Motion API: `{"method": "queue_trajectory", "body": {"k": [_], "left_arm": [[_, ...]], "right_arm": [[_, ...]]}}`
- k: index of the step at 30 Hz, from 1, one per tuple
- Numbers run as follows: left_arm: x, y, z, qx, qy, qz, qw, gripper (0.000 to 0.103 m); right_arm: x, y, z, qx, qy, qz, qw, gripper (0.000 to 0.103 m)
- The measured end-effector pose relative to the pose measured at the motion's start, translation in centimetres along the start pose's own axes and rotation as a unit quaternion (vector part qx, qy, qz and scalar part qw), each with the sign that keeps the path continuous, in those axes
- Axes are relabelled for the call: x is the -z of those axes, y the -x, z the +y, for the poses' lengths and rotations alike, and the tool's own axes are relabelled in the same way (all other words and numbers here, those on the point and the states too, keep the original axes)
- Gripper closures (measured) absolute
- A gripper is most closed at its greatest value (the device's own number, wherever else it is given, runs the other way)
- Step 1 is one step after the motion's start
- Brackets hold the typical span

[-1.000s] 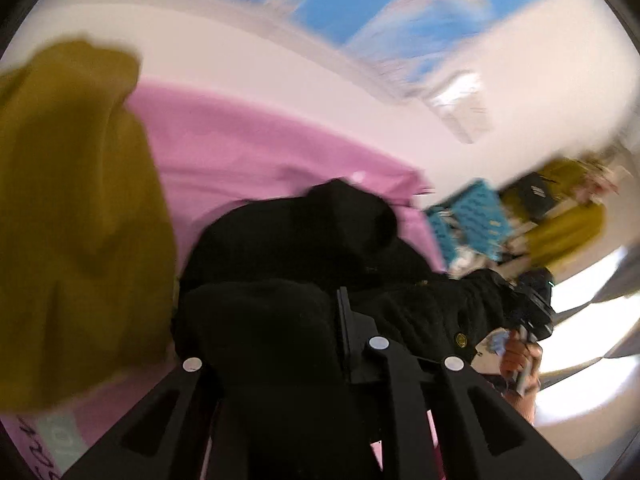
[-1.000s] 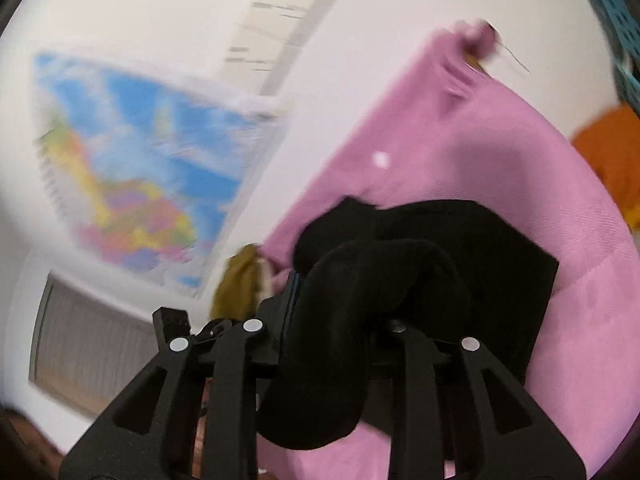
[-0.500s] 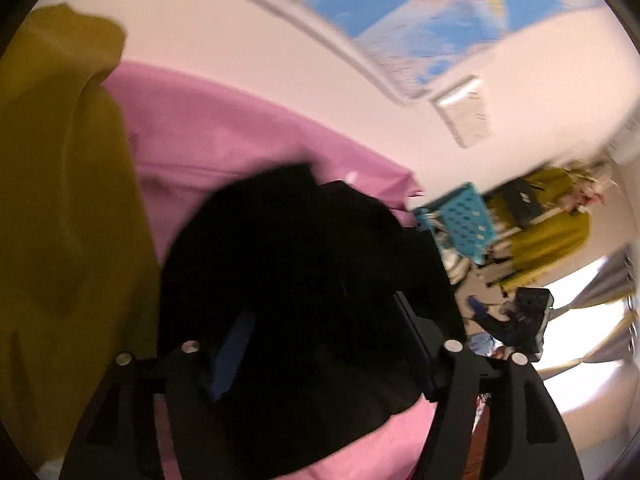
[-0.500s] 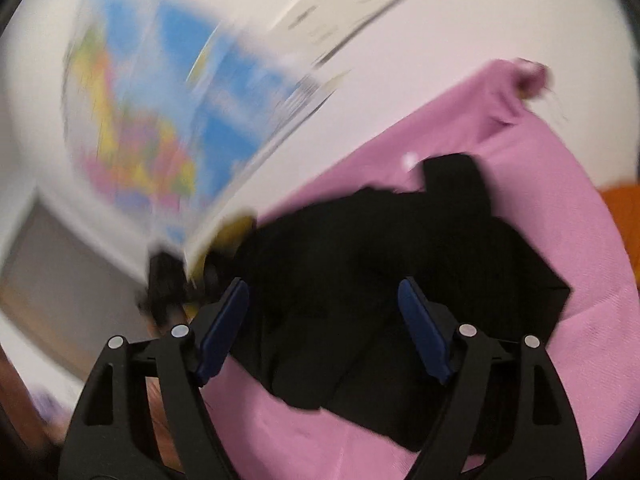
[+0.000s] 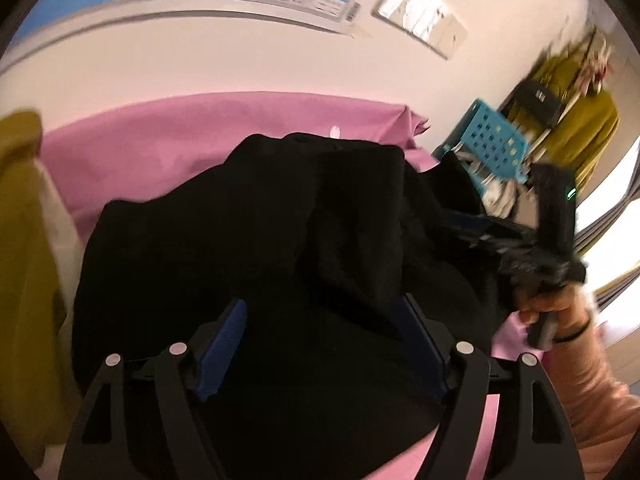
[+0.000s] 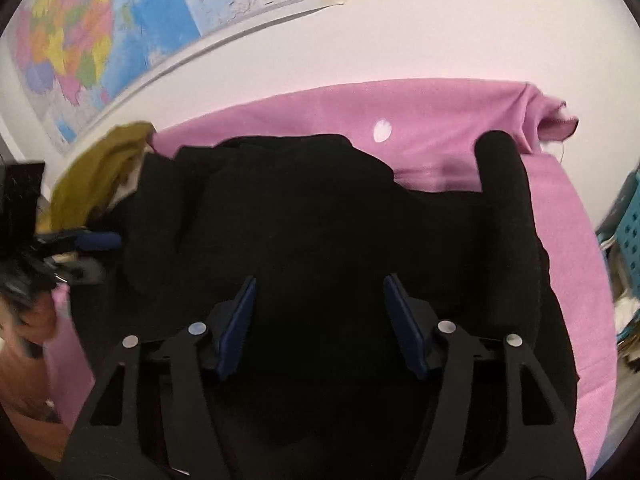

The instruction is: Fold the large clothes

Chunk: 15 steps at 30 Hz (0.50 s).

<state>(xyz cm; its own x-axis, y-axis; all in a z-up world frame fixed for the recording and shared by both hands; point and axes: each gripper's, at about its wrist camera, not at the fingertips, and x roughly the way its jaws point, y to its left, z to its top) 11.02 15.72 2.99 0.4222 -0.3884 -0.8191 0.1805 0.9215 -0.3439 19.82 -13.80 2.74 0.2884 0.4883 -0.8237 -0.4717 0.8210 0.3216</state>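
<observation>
A black garment (image 5: 248, 248) lies bunched and partly folded on a pink cloth (image 5: 168, 136) that covers the work surface. In the right wrist view the same garment (image 6: 304, 216) spreads across the middle of the pink cloth (image 6: 448, 112), with one rolled, sleeve-like part (image 6: 504, 176) reaching toward the far right corner of the cloth.

Left gripper (image 5: 320, 344): jaws apart and opening. The blue pads (image 5: 222, 352) stand clear on either side; the black garment lies directly below and ahead of them, filling the gap in the view, but neither pad presses on the fabric. Nothing is held.

Right gripper (image 6: 320, 320): jaws apart, closing at this moment. Its blue pads (image 6: 236, 324) also frame the black garment, which lies under and in front of them; no pad is seen pinching the fabric. Nothing is held.

The right gripper also shows at the right edge of the left wrist view (image 5: 532, 240), blurred, gripped by a hand (image 5: 556, 312) in a pale pink sleeve, at the garment's right edge.

Surroundings: a mustard-yellow garment (image 5: 24, 280) at the left end of the cloth; a wall map (image 6: 100, 28) above; a turquoise perforated basket (image 5: 492, 140) beyond the right end.
</observation>
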Motion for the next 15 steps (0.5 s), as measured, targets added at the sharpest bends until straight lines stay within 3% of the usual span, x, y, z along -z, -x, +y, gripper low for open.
{"method": "queue_trajectory", "body": {"k": [4, 6, 8, 11, 13, 14, 15], "left_arm": [[-0.5, -1.3, -0.4, -0.037, -0.012, 0.009, 0.9992, 0.027], [-0.7, -1.6, -0.8, -0.038, -0.017, 0.008, 0.9991, 0.026], [-1.1, -2.2, -1.1, -0.039, -0.016, 0.011, 0.9991, 0.026], [-1.7, -4.2, -1.5, -0.066, -0.015, 0.03, 0.9973, 0.026], [-2.0, -5.0, -1.5, -0.084, -0.019, 0.042, 0.9954, 0.026], [-2.2, -5.2, -1.3, -0.085, -0.015, 0.045, 0.9952, 0.026], [-2.5, -5.2, -1.2, -0.086, -0.009, 0.046, 0.9952, 0.026]], "right_arm": [[1.1, 5.8, -1.4, -0.012, -0.009, -0.072, 0.997, 0.036], [2.6, 8.8, -2.8, 0.023, -0.023, -0.105, 0.994, 0.033], [4.1, 10.0, -4.2, 0.061, -0.03, -0.108, 0.992, 0.027], [6.2, 9.7, -6.1, 0.063, -0.063, -0.081, 0.993, 0.025], [7.1, 8.7, -6.8, 0.055, -0.07, -0.065, 0.994, 0.041], [7.4, 8.2, -7.1, 0.038, -0.072, -0.059, 0.995, 0.07], [7.4, 7.7, -7.6, 0.026, -0.08, -0.053, 0.995, 0.086]]}}
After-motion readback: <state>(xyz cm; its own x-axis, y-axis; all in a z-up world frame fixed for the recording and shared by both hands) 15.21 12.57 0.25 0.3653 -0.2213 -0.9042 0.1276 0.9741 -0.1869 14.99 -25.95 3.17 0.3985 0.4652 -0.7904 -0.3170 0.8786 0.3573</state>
